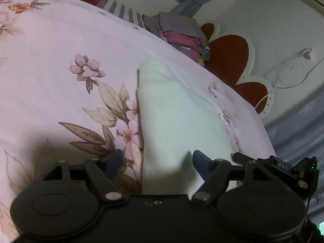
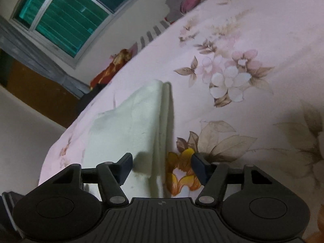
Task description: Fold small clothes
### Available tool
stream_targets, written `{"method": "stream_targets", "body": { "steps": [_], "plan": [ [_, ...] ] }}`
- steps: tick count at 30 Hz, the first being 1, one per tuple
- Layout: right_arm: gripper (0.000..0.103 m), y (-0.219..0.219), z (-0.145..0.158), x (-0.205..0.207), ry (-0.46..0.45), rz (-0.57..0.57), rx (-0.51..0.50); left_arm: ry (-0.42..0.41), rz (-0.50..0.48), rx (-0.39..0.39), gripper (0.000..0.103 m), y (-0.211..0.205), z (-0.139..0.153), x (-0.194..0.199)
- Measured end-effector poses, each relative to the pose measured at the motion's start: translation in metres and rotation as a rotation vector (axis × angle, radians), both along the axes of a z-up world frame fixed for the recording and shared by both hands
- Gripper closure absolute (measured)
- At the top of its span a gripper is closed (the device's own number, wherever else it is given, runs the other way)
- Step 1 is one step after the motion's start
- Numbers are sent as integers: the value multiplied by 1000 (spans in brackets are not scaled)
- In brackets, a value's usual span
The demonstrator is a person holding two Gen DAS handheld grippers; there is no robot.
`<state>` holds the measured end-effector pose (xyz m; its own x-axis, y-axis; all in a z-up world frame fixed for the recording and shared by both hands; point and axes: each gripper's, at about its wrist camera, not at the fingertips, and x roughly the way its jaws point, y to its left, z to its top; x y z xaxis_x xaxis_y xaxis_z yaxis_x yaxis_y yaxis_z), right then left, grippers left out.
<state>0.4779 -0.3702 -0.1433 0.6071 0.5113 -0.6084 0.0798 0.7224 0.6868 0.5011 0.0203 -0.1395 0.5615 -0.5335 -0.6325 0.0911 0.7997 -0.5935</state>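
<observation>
A small white garment (image 1: 174,117) lies folded on the floral bed sheet (image 1: 50,70), one long edge running straight away from me. In the left wrist view my left gripper (image 1: 157,162) hovers over the garment's near end. Its jaws stand wide apart and its blue fingertips (image 1: 113,160) do not press on the cloth. The right wrist view shows the same white garment (image 2: 129,125) with its layered folded edge on the right. My right gripper (image 2: 163,166) is open, and that folded edge lies between its fingers without being pinched.
A stack of folded purple and pink clothes (image 1: 182,32) sits at the far side of the bed, beside a striped cloth (image 1: 121,10). A red flower-shaped headboard (image 1: 228,52) stands against the wall. A window (image 2: 66,16) and a red cloth (image 2: 113,66) lie beyond the bed's edge.
</observation>
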Motion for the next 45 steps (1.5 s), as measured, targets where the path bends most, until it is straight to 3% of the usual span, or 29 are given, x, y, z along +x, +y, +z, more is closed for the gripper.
{"method": "stream_targets", "body": {
  "steps": [3,5,7,11,12,15,23,28,29,30,31,36,40,42,45],
  "plan": [
    [39,7,-4,9,-10,51,34,-2,1,7,29,-2,-1,-1],
    [60,17,-1,11,-37,100,-90,0,5,14,35,2,0,0],
    [70,-3,-10,11,4,27,-1,6,16,7,36,4,0,0],
    [67,-3,-5,6,11,25,1,4,24,12,37,6,1,0],
    [58,-2,-2,6,16,26,12,6,27,6,37,7,1,0],
    [43,1,-1,9,21,64,45,23,36,-40,39,11,-2,4],
    [43,7,-3,26,15,159,45,86,-2,-129,41,10,-10,31],
    [44,6,-2,28,15,211,35,111,-69,-38,45,-3,-4,39],
    [44,11,-1,31,9,217,24,111,-76,-18,53,-8,-3,42],
    [47,17,0,35,1,228,3,116,-86,-4,61,-15,-2,44],
    [58,27,3,37,-12,243,-44,114,-84,21,63,-22,-1,45],
    [73,47,12,31,-64,227,-159,-18,-107,254,72,-56,32,27],
    [76,58,36,12,-140,214,-224,-140,-145,322,73,-69,68,4],
    [76,56,44,3,-157,190,-200,-133,-147,324,73,-70,71,0],
    [76,61,43,2,-136,195,-226,-56,-174,355,73,-70,50,9]
  ]
}}
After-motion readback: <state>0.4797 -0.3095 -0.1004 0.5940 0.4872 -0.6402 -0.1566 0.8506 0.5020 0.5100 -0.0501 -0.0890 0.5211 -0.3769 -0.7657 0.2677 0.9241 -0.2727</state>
